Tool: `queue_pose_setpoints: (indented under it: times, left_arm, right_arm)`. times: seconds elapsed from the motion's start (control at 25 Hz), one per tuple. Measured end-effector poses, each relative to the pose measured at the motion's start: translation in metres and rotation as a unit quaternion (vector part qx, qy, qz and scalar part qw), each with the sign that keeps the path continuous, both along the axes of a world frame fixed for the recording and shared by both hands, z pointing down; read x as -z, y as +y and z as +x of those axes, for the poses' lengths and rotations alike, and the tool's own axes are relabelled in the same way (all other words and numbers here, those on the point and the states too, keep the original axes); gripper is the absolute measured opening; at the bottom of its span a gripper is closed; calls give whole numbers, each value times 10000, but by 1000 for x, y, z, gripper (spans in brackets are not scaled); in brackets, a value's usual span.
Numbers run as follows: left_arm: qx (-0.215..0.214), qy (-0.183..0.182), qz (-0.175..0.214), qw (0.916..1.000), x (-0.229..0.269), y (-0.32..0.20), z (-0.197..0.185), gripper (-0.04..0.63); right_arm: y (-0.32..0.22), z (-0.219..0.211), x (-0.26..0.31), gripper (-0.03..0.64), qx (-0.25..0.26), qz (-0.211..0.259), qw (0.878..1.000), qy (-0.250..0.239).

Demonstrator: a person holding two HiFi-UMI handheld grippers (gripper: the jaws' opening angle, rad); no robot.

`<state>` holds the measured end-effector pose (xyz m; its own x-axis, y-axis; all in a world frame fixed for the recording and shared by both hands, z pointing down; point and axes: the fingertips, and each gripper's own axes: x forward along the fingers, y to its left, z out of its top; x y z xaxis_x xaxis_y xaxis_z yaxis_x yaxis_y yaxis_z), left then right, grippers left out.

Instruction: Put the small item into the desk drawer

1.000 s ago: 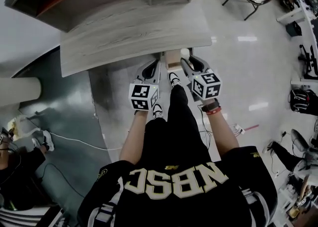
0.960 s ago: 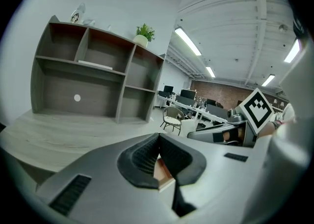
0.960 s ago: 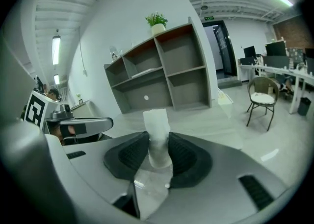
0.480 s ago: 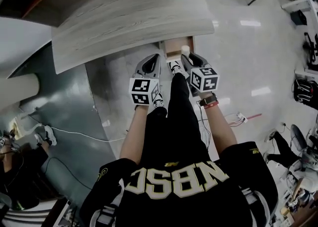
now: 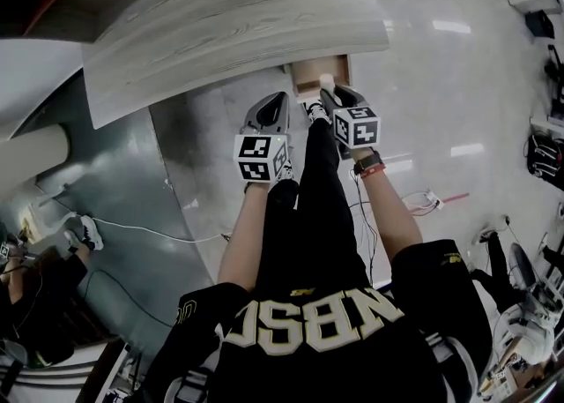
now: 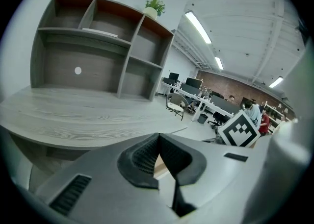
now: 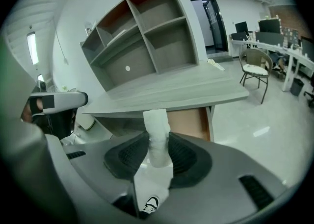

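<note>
- The table [image 5: 238, 31], a broad grey slab with a wavy wood-grain print and a rounded corner, is filling the top of the head view. It is sitting higher and larger in that view than a second ago, as you have leaned in toward it.
- A grey shelf unit [image 6: 98, 46] with square open compartments is standing at the back of the table, and a small potted plant [image 6: 155, 6] is sitting on its top. It has slid almost out of the head view since the earlier frame.
- Your black shirt [image 5: 308, 331] is showing large pale block letters. In the head view they are reading roughly as "NBSC".
- The drawer [image 5: 308, 70] is standing pulled out from under the table's front edge, a shallow box of light tan wood.
- Your left hand-held gripper [image 5: 280, 97] is hanging short of the drawer with its ribbed dark pads pressed together at the tips on nothing. It is trailing behind the right one.
- Your right hand-held gripper [image 5: 330, 93] is reaching the drawer's front right corner, closer to it than a second ago. Its pads are pinching the small item.
- Each smooth grey gripper is carrying a cube [image 5: 261, 157] of black-and-white square markers, which bear no readable words.
- The small item [image 7: 158, 137], a white, soft-looking, slightly crumpled roll, is standing upright between the right pads. Its top is poking above them, right at the open drawer's front edge.
</note>
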<state>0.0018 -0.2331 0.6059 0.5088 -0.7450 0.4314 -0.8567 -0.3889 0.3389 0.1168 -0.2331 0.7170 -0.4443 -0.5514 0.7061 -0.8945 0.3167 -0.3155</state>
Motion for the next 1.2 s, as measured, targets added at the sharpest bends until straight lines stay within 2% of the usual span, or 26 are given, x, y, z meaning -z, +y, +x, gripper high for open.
queue_pose_setpoints:
  times: [0.76, 1.04, 1.2]
  left_arm:
    - [118, -91, -218, 9997, -50, -17, -5, 12]
    - [111, -112, -311, 9994, -67, -11, -2, 12]
    - [180, -66, -373, 9991, -72, -7, -6, 12]
  right_arm:
    - [-38, -5, -103, 137, 272, -415, 9976, 490]
    - [-52, -12, -126, 137, 790, -365, 9927, 836]
    - [-51, -21, -132, 137, 1290, -353, 9850, 1091]
